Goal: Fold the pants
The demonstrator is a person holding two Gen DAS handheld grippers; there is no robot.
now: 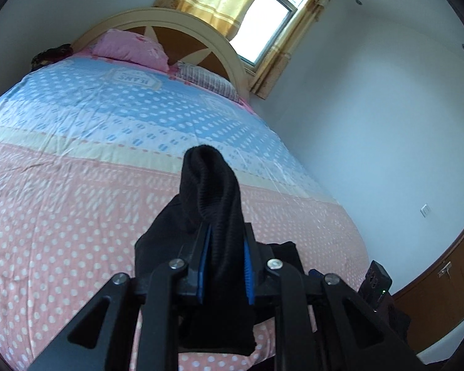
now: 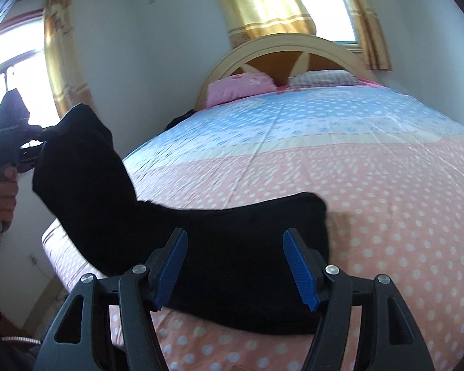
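Observation:
Black pants (image 2: 232, 262) lie on the near part of the bed, one end raised off to the left. My left gripper (image 1: 224, 238) is shut on a bunched ribbed end of the pants (image 1: 212, 185) and holds it up above the bed. In the right wrist view the left gripper (image 2: 31, 145) shows at the far left, holding that raised end. My right gripper (image 2: 235, 266) is open, its blue pads (image 2: 300, 266) apart just above the pants lying on the bed, with nothing between them.
The bed (image 1: 77, 185) has a pink and blue dotted cover (image 2: 386, 185). A pink pillow (image 1: 130, 49) and a checked pillow (image 2: 321, 78) lie by the curved headboard (image 2: 294, 49). White walls, curtained windows (image 1: 263, 15) behind. A brown door (image 1: 442, 290) stands at right.

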